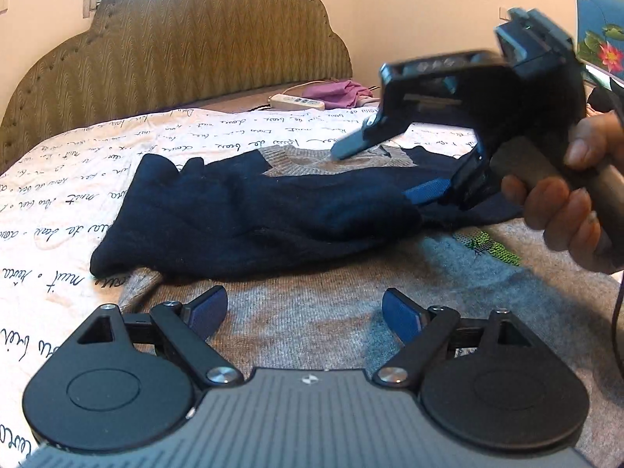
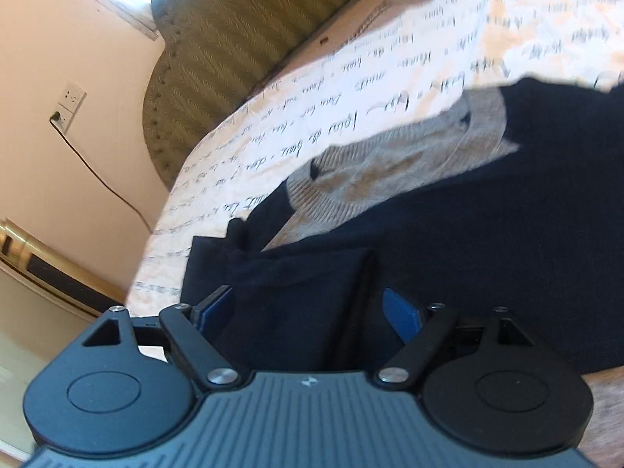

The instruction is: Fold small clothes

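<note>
A small sweater lies on the bed: grey body [image 1: 312, 312] with a green chest logo [image 1: 495, 247], grey collar [image 1: 308, 162] and navy sleeves [image 1: 241, 210]. One navy sleeve is folded across the chest toward the left. My left gripper [image 1: 304, 310] is open and empty, low over the grey hem. My right gripper [image 1: 390, 167] is open, tilted over the sleeve near the collar, its lower finger touching navy cloth. In the right wrist view the gripper [image 2: 308, 310] is open with navy sleeve fabric [image 2: 487, 234] lying between the fingers and the collar [image 2: 390, 171] beyond.
The bedsheet [image 1: 117, 163] is white with script print. A padded olive headboard [image 1: 187, 46] stands behind. A white power strip [image 1: 296, 101] and a purple cloth [image 1: 339, 91] lie at the bed's head. A wall socket with a cable [image 2: 66, 111] is at the left.
</note>
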Tool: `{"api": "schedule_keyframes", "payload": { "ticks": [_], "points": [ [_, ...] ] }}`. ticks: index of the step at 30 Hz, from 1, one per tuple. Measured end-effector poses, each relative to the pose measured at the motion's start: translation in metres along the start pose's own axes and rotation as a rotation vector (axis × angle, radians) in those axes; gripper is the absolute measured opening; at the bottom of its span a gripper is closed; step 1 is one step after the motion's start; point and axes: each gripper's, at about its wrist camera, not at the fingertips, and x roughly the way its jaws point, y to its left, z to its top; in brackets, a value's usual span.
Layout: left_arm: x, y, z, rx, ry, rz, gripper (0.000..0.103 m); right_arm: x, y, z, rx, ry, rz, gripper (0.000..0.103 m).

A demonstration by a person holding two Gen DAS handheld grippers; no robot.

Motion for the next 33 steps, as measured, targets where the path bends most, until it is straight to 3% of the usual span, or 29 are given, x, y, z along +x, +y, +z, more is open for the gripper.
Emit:
{"api": "schedule_keyframes", "payload": {
  "ticks": [2,6,8,9,11,13,17,22,28,33],
  "points": [
    [0.002,0.001,0.001,-0.001,0.005,0.000,0.089,0.006,0.001,-0.001,-0.009,0.016,-0.008,0.084],
    [0.004,0.001,0.002,-0.007,0.020,-0.001,0.091,0.006,0.005,-0.003,0.008,0.015,0.062,0.081],
    [0.006,0.001,0.002,-0.007,0.025,-0.001,0.091,0.010,0.010,-0.005,-0.033,0.038,0.034,0.047],
    [0.007,0.001,0.003,-0.006,0.027,0.000,0.091,0.012,0.011,-0.006,-0.049,0.046,0.011,0.041],
    [0.007,0.001,0.003,-0.005,0.027,0.002,0.092,0.014,0.010,-0.007,-0.067,0.036,-0.006,0.018],
    [0.007,0.001,0.003,-0.005,0.029,0.003,0.092,0.013,0.010,-0.007,-0.086,0.022,-0.013,0.010],
    [0.008,0.002,0.003,-0.005,0.032,0.002,0.092,0.005,0.021,0.002,-0.167,0.004,-0.017,0.008],
    [0.009,0.002,0.003,0.001,0.031,-0.001,0.092,-0.037,0.020,0.034,-0.200,-0.099,-0.036,0.008],
    [0.010,0.002,0.004,0.002,0.031,-0.002,0.092,-0.085,-0.051,0.057,-0.088,-0.173,-0.208,0.008],
    [0.012,0.000,0.004,0.015,0.036,0.006,0.092,-0.087,-0.099,0.043,-0.006,-0.158,-0.252,0.008]
  ]
}}
